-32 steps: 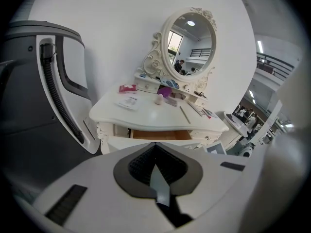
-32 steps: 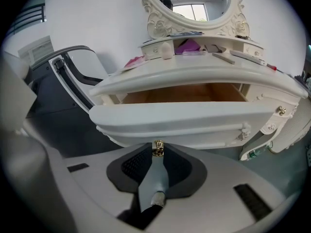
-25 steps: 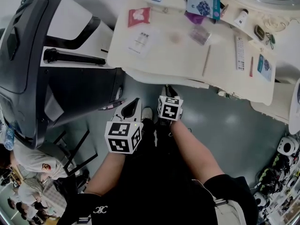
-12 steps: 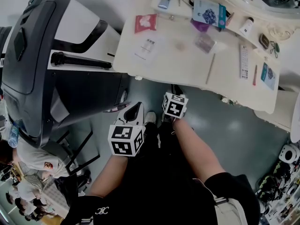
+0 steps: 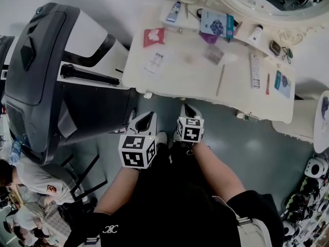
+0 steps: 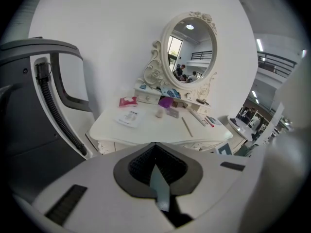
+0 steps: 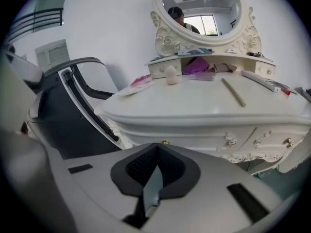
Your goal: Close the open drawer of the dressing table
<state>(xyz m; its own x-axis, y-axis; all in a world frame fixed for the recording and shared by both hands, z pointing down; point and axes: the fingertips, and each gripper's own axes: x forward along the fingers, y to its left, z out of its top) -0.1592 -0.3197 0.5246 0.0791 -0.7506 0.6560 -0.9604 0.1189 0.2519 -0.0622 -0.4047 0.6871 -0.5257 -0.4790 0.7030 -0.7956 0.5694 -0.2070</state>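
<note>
Status: L gripper (image 5: 144, 118) and R gripper (image 5: 186, 109) are both held low in front of the operator, short of the dressing table (image 5: 180, 78) and touching nothing. Both jaw sets are fully together, pads meeting, nothing gripped. The drawer (image 7: 194, 139) sits in the front band under the tabletop, w/ a small brass knob (image 7: 165, 142) straight ahead of the R gripper. How far it stands out cannot be judged from these views. Task approx. at approach stage; the push is not yet made. Hazards: (1) contact on the knob or carved trim instead of the flat front, so the tip may skid off; (2) an off-centre push may skew the drawer and make it bind; (3) excess force may jolt the table and upset the loose items on top, e.g. the stick (image 5: 220, 80) and remote (image 5: 254, 71); (4) the L gripper is near the dark chair (image 5: 46, 86), so a wide swing may strike it.
</note>
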